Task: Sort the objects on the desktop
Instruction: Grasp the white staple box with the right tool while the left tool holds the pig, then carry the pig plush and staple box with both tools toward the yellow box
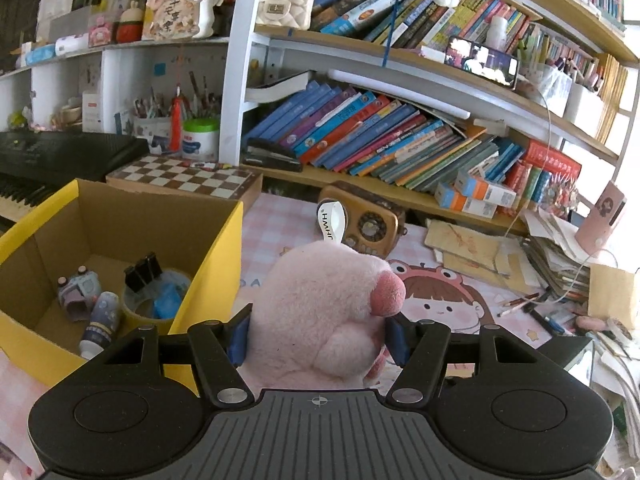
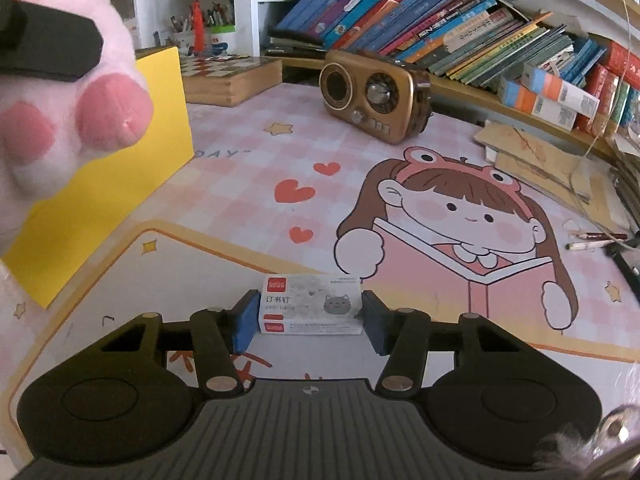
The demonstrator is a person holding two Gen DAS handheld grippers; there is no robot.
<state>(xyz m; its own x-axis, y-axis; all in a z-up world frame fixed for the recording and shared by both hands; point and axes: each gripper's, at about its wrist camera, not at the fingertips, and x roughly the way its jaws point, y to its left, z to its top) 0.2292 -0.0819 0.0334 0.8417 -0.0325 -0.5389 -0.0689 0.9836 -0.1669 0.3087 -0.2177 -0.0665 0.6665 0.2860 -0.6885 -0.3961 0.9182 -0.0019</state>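
Note:
My left gripper [image 1: 320,332] is shut on a pink plush toy [image 1: 320,300], held in the air to the right of an open yellow cardboard box [image 1: 216,264]. The right wrist view shows the plush [image 2: 60,120] at the upper left, above the yellow box [image 2: 120,184]. On the pink cartoon desk mat [image 2: 248,168] lies a small white staple box [image 2: 312,300]. My right gripper [image 2: 311,312] spans it, with a blue pad against each end.
The yellow box holds a tape roll [image 1: 144,308], black binder clips [image 1: 142,272] and small bottles [image 1: 100,324]. A brown retro radio [image 2: 376,96] and a chessboard box [image 2: 228,76] stand at the back. Bookshelves line the far side; papers and pencils [image 2: 596,240] crowd the right.

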